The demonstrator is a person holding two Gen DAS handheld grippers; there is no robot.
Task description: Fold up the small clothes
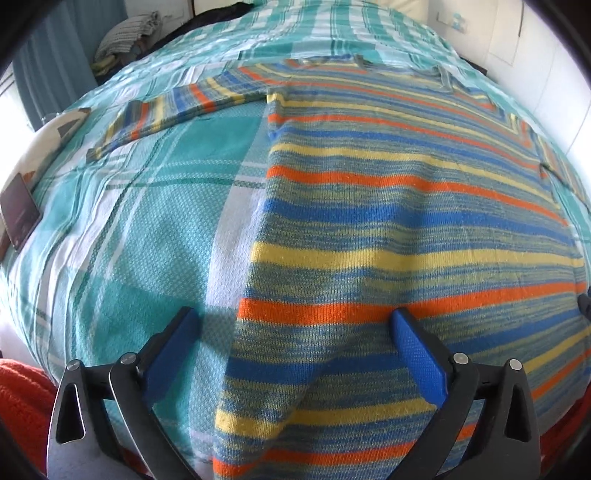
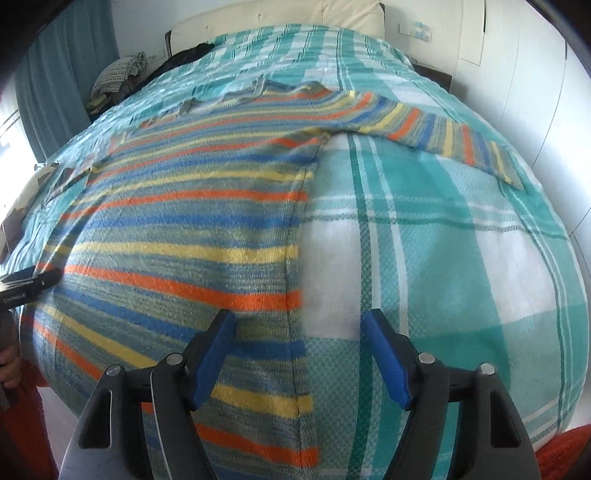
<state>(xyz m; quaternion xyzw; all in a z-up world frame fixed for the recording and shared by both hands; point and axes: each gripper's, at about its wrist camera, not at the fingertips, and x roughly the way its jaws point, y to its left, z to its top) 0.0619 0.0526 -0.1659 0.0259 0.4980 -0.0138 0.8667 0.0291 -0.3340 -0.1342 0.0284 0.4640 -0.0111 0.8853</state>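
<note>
A striped knit sweater (image 1: 388,206) lies flat on a bed's teal plaid bedspread (image 1: 147,229), sleeves spread toward 10 and 2 o'clock. Left gripper (image 1: 295,321) and right gripper (image 2: 299,325) hover over its side edges, jaws open, holding nothing. Cream headboard (image 2: 295,18) at 12 o'clock; white walls (image 2: 535,92), blue curtain (image 2: 62,74).

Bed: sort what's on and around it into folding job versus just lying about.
Job:
- striped sweater, spread flat, sleeves out
- left tongs, open over its one side edge
- right tongs, open over the other

Lying about:
- plaid bedspread
- dark booklet
- clothes pile beside the bed
</note>
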